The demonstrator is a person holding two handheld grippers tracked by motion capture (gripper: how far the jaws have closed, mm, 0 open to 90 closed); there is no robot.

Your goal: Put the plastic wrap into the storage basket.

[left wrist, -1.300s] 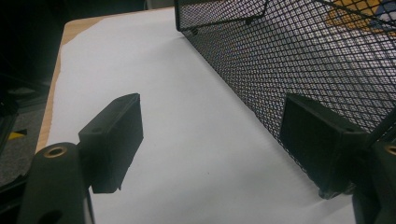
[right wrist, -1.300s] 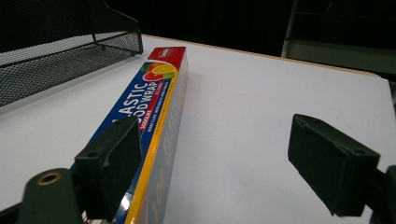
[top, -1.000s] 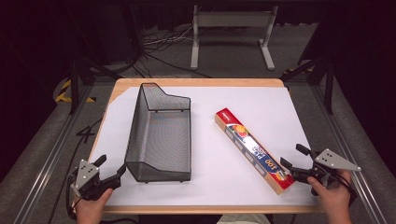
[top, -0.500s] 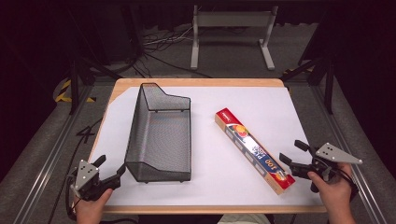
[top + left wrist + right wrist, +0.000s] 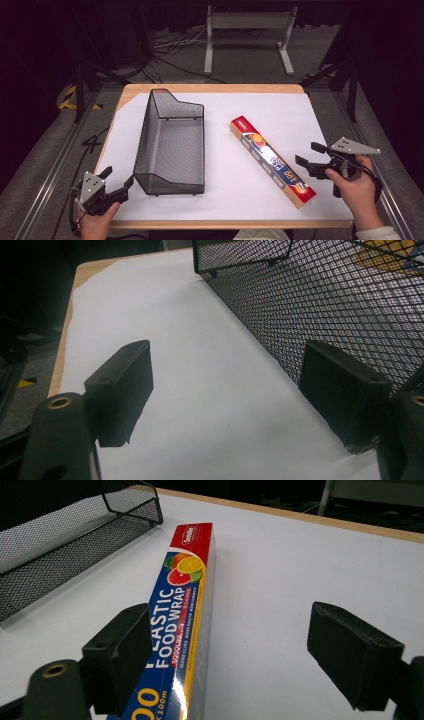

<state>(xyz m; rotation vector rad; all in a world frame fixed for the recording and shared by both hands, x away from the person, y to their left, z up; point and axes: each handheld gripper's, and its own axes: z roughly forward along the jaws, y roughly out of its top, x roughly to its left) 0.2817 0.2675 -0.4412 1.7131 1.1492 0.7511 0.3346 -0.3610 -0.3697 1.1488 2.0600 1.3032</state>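
Right gripper (image 5: 311, 154) is spread wide with nothing in it, hovering just off the near end of the wrap box (image 5: 272, 159). In the right gripper view the box (image 5: 182, 615) runs up past the left jaw rather than sitting between the two, so no pinch yet. My guess is the job is getting that box into the mesh basket (image 5: 171, 142), and if so it's barely started: box is flat on the white bench (image 5: 280, 107), untouched, and the basket is empty.

Left gripper (image 5: 119, 183) is also spread and empty, parked at the near left corner of the bench. In the left gripper view its right jaw sits just beside the basket wall (image 5: 320, 305); I can't tell if it's actually touching the mesh.

What's left, as I read it: line the right jaws across the box, close, lift, carry it over, drop it in. Basically everything.

Room-wise:
- Box lies diagonal, far end pointing toward the basket, near end close to the front edge of the bench. Not much margin there, so a nudge the wrong way could slide it toward that edge.
- Bare bench between box and basket, nothing in the way of the carry.
- Basket is long and narrow with a raised back end, so the box probably has to be turned to run along it before it goes in.
- Right of the box there's open surface for the hand to come around.
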